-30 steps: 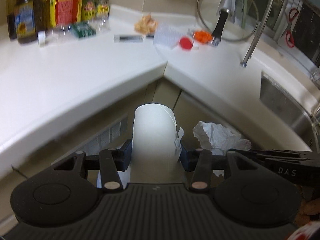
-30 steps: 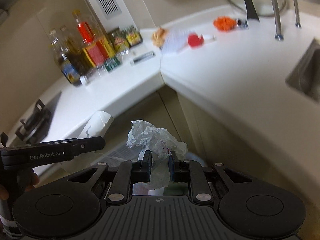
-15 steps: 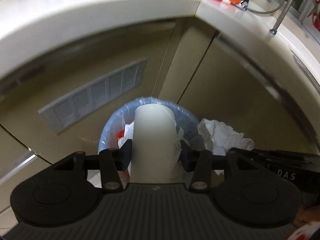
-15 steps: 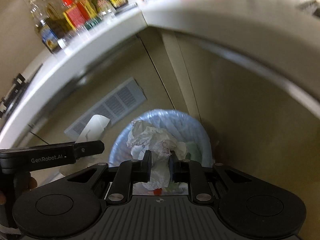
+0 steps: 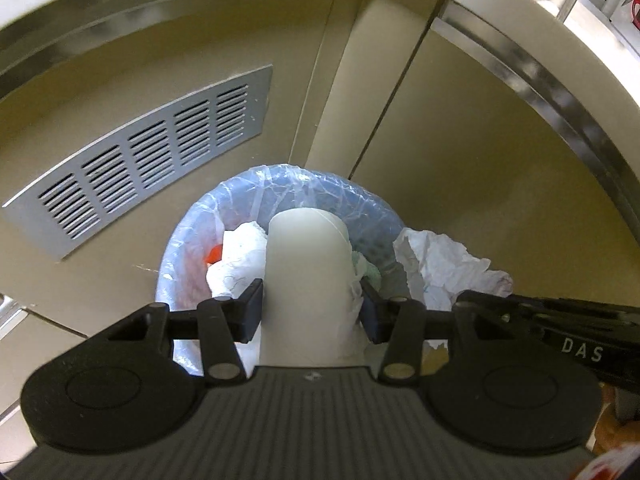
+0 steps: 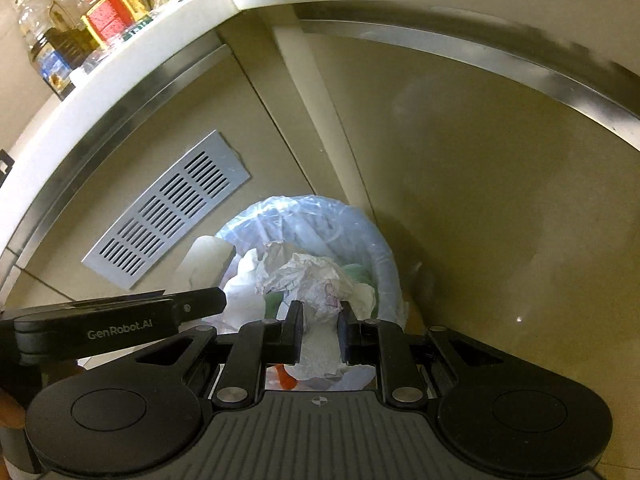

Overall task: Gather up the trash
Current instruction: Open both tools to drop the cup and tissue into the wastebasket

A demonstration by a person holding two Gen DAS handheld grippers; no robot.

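Observation:
My left gripper (image 5: 311, 310) is shut on a white cardboard tube (image 5: 306, 276), held over a trash bin (image 5: 188, 236) lined with a clear blue bag. My right gripper (image 6: 319, 326) is shut on a crumpled white paper wad (image 6: 308, 276), also over the same trash bin (image 6: 384, 252). The paper wad (image 5: 436, 264) shows at the right of the left wrist view, with the right gripper's black body beside it. The tube (image 6: 204, 260) and the left gripper's body appear at the left of the right wrist view. White paper and a red scrap lie inside the bin.
The bin stands on the floor in a corner of beige cabinets (image 5: 460, 152) below a white counter (image 6: 120, 80). A grey vent grille (image 5: 144, 156) is set in the left cabinet. Bottles and jars (image 6: 100, 12) stand on the counter.
Both grippers have come down from counter height to just above the bin, still gripping the tube and the paper wad. The counter top has left the left wrist view.

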